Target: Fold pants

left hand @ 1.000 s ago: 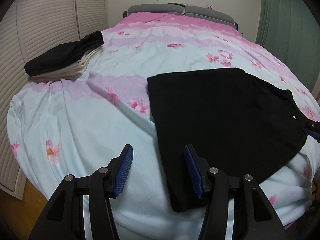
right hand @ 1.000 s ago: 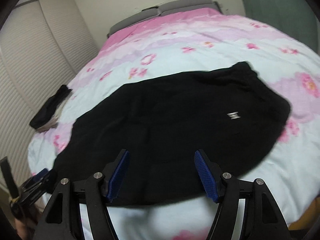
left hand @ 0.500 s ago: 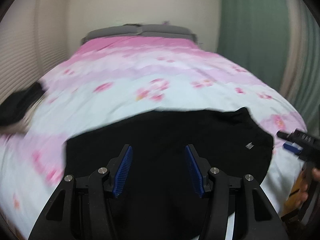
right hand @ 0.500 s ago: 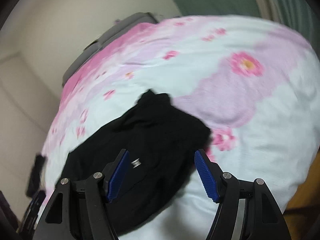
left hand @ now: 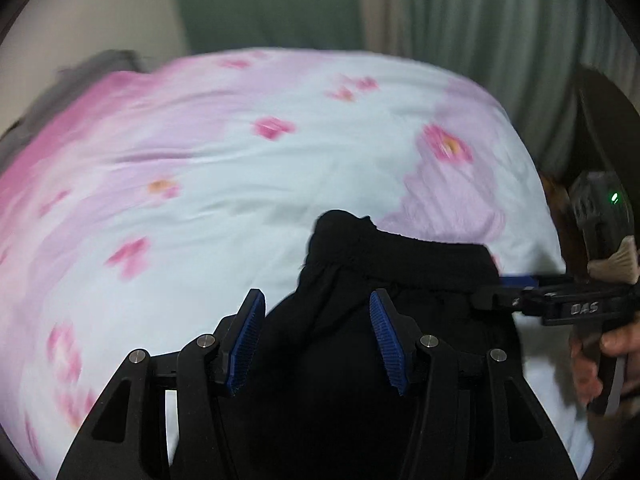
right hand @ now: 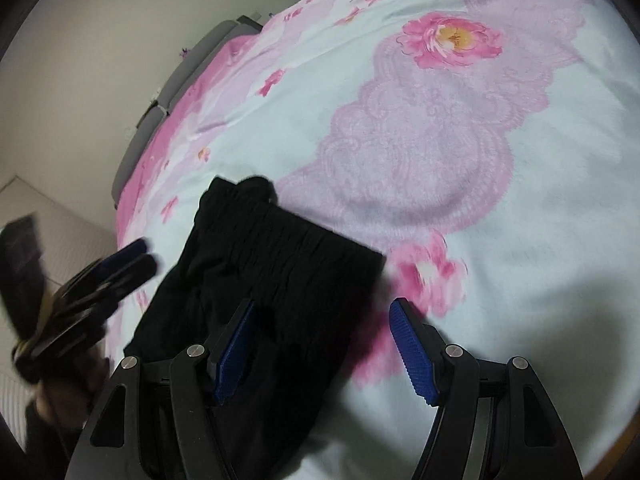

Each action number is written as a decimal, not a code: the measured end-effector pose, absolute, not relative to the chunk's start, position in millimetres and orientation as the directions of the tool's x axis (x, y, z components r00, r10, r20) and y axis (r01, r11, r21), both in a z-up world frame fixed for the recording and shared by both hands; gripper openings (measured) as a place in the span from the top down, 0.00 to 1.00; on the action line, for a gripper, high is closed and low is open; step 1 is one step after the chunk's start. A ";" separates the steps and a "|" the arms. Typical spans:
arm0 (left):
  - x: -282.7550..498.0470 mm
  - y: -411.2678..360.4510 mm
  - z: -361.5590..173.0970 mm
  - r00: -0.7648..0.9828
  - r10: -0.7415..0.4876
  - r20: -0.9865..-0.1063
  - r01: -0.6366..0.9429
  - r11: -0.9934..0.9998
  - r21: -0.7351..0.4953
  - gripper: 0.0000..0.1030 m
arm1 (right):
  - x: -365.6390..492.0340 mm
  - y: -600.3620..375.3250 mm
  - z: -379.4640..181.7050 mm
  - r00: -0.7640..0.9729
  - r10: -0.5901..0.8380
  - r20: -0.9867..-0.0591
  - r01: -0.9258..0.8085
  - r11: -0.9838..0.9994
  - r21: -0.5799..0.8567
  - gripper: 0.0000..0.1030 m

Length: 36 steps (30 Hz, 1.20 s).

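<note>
black fabric pants (right hand: pixel 272 276) lie bunched on the floral pink-and-white bedspread (right hand: pixel 460 152); left gripper (left hand: pixel 316 336) and right gripper (right hand: pixel 320 340) hover above, jaws wide, holding nothing.

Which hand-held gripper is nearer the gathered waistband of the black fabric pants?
Left, narrowly. The left hand-held gripper hangs open over the pants just below the waistband; the right hand-held gripper hovers open at its outer corner, half over the floral bedspread.

Both hand-held grippers point steeply downward with blue-padded jaws parted and nothing pinched between them, the left hand-held gripper (left hand: pixel 316 340) narrower than the right hand-held gripper (right hand: pixel 324 348), whose holder's bare hand (left hand: pixel 600 356) grips its handle.
</note>
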<state>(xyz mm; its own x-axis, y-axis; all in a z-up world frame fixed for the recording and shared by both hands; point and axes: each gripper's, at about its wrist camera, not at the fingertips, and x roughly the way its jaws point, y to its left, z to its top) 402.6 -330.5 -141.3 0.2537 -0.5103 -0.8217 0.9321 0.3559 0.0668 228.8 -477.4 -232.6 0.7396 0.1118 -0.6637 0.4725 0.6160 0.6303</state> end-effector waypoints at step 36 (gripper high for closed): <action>404.9 -308.5 -64.6 -0.113 -0.605 -0.788 0.994 -0.067 -0.091 0.71 | 212.5 -385.2 -109.2 0.879 0.038 -0.475 0.203 0.872 0.445 0.79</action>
<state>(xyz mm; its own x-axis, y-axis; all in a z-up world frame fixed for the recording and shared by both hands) 404.9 -308.5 -64.6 -0.1129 -0.6055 -0.7878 0.9936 -0.0670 -0.0909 212.5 -385.2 -109.2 0.8791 0.0379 -0.4752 0.2028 0.8724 0.4447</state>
